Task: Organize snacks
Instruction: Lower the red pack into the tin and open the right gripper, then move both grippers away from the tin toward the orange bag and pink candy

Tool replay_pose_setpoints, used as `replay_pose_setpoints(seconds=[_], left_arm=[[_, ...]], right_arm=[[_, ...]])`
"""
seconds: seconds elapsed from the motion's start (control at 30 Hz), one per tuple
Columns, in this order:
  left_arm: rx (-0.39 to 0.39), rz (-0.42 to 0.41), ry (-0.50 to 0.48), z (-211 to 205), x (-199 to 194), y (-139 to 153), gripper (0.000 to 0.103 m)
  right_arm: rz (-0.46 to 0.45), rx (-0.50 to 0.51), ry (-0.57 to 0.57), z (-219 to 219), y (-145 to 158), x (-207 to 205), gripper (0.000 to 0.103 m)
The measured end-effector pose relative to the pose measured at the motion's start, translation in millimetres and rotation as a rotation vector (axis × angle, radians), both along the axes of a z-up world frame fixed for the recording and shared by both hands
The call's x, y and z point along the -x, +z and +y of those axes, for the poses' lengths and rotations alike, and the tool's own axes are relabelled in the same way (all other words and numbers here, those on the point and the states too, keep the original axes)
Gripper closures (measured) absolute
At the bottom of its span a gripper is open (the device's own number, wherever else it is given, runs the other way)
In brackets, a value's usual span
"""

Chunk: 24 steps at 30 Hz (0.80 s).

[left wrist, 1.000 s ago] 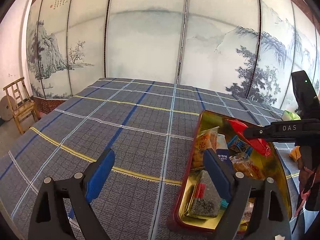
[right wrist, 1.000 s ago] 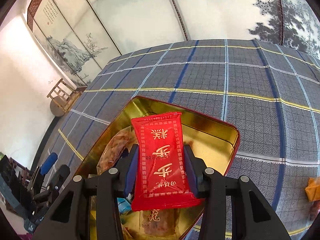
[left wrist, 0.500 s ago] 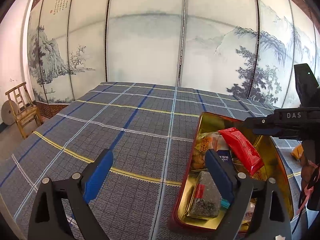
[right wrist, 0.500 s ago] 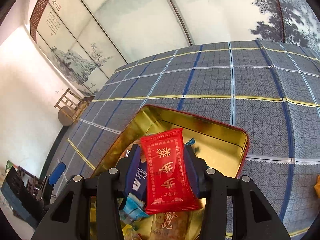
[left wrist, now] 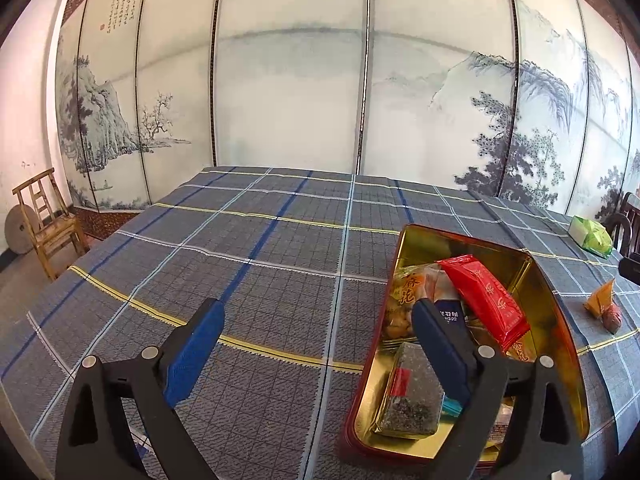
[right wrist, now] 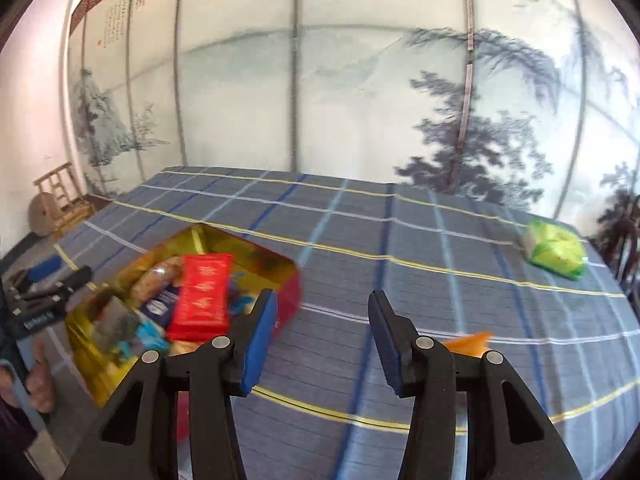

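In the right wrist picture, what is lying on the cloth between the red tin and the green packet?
In the right wrist view, only bare plaid tablecloth lies between the tin and the green packet. The orange snack sits nearer, below that line.

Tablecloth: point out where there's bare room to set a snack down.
The tablecloth is bare left of the tin and behind it to the wall. A smaller bare strip lies between the tin and the green packet. The tin itself is crowded, the red packet lying on top; an orange snack sits beside it.
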<state>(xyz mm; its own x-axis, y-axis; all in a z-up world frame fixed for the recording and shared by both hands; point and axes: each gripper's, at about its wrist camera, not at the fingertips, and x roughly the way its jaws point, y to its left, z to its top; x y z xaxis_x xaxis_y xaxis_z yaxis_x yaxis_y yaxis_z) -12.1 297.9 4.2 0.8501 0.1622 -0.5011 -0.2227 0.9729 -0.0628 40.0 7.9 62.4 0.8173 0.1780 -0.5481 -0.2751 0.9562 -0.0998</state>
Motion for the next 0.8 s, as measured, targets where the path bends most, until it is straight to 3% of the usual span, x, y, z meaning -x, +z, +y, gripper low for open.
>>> replay_pose_setpoints(seconds=[0.1,0.3,0.57,0.8], left_arm=[[-0.011,-0.002,0.004,-0.4,0.6,0.0,0.01],[-0.042,0.003,0.027,-2.4,0.4,0.4,0.007],[-0.082,0.016,0.074,-5.7,-0.8,0.0,0.006],[-0.121,0.004,0.107,-10.3,3.1,1.3,0.006]], right_arm=[[-0.015,0.045,-0.151,-52.1,-6.3,4.1,0.046],[0.032,0.003,-0.381,-150.6,-20.5,-2.1,0.045],[0.092,-0.035,-0.453,-202.0,-37.0,-5.6,0.036],[0.105,-0.068,-0.447,-210.2,-39.2,-4.4,0.026]])
